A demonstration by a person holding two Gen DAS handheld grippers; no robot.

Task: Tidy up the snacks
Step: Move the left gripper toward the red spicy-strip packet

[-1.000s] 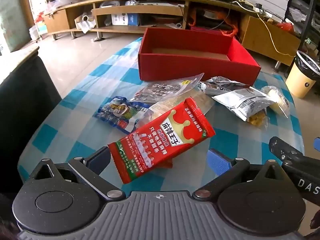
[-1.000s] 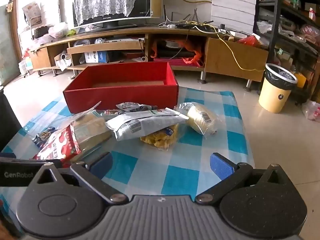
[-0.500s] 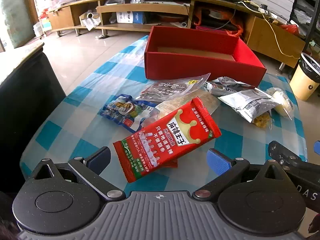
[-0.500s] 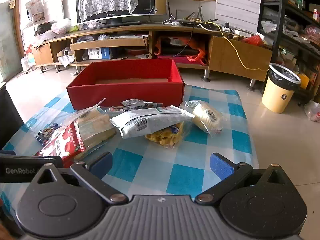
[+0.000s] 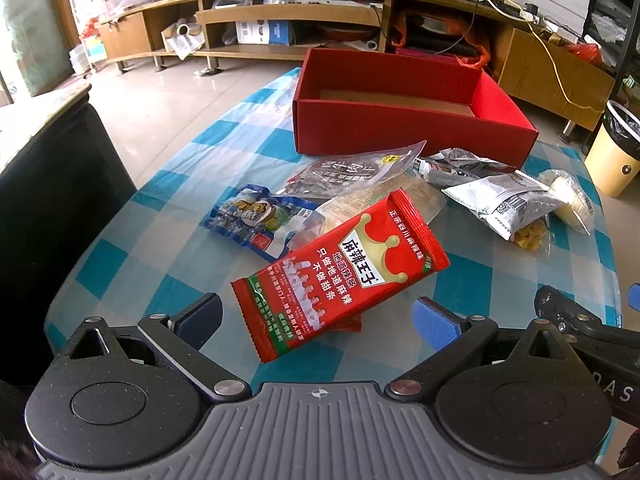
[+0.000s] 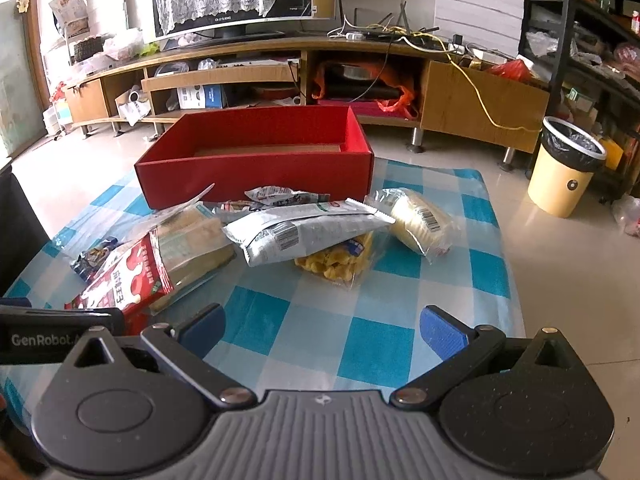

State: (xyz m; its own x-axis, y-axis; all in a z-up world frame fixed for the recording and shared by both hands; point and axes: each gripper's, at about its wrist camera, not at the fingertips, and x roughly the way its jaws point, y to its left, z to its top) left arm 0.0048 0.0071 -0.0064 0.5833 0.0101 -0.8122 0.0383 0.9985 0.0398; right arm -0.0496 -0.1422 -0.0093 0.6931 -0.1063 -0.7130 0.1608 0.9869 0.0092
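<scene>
- Both grippers have moved a little closer to the snacks, so the red box (image 5: 404,120) looks bigger than it did a second ago.
- The left gripper (image 5: 318,318) has its jaws spread wide, holding nothing.
- A red snack packet (image 5: 340,276) lies between its blue fingertips (image 5: 434,326), not touching them.
- The red packet leans on a clear cracker pack (image 5: 384,200).
- Beside it lies a blue packet (image 5: 256,220).
- The right gripper (image 6: 322,326) also has its jaws spread wide, over bare checked tablecloth (image 6: 320,320).
- Ahead of it, a white packet (image 6: 296,228) lies on top of a bag of yellow chips (image 6: 334,260).
- A wrapped yellow roll (image 6: 418,222) lies just beside them.
- The red box sits open at the far end of the table, behind all the snacks.
</scene>
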